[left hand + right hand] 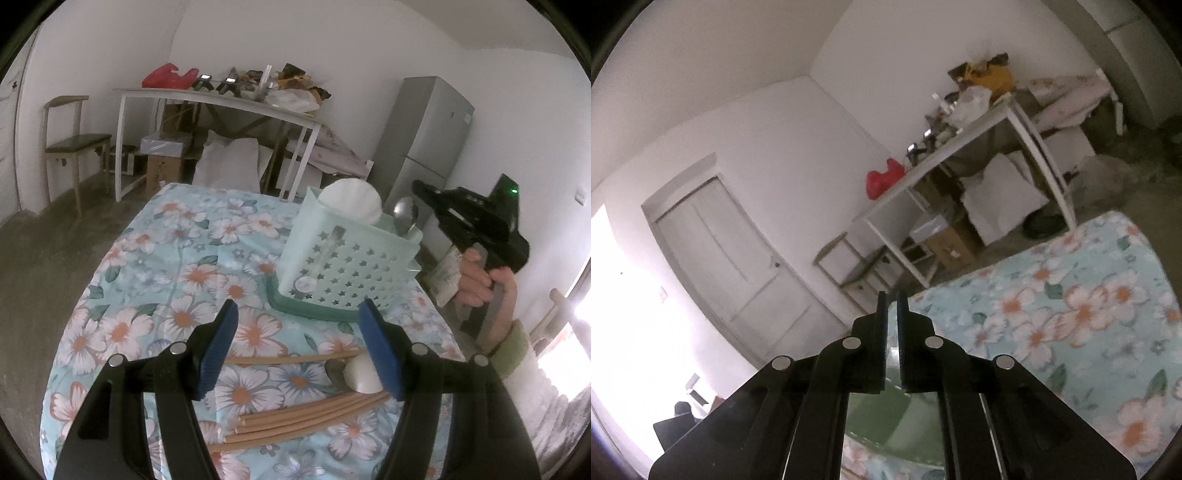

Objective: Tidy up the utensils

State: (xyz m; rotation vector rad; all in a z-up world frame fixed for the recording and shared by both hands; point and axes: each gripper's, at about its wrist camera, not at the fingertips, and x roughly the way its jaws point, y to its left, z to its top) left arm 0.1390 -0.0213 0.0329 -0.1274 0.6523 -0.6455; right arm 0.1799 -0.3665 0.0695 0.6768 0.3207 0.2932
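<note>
Left gripper wide open, empty; right gripper barely parted, empty.

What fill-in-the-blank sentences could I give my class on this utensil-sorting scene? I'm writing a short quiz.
1. The pale green holder has cut-outs shaped like ____.
2. Sticking up from its far compartment is a metal ____.
3. Between the open left gripper's blue pads, the long tan utensils lying on the floral tablecloth are ____.
4. The right gripper has ____ between its pads.

Missing words: stars; spoon; chopsticks; nothing
</note>
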